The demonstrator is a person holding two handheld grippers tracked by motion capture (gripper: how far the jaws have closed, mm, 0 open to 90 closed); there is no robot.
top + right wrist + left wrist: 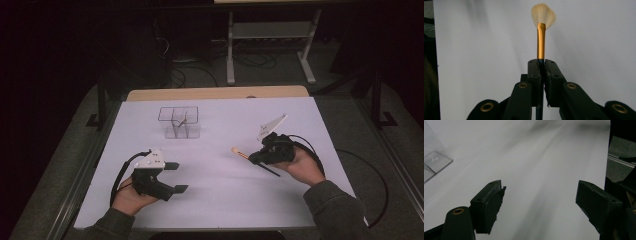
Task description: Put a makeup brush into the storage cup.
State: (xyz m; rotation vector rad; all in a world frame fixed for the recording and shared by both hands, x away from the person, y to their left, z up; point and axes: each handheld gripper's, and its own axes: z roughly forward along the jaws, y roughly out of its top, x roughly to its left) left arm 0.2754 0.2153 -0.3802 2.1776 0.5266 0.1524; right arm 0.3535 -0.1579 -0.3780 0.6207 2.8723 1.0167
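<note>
My right gripper (pixel 256 158) is shut on a makeup brush (pixel 240 153) with a gold ferrule, pale fan bristles and a thin dark handle that trails back toward the hand. In the right gripper view the brush (pixel 541 40) sticks straight out from between the closed jaws, bristles at the far end, over the white sheet. My right gripper (pixel 542 65) clamps it at the base of the ferrule. My left gripper (pixel 176 177) rests at the near left of the table, jaws wide apart and empty. In the left gripper view my left gripper (pixel 540 201) has only white sheet between its pads.
A clear plastic organiser (pixel 180 122) with several compartments stands at the back centre-left; its corner (pixel 435 161) appears in the left gripper view. A white sheet (pixel 220 195) covers the table. A metal stand base and cables (pixel 270 50) lie on the floor beyond the far edge.
</note>
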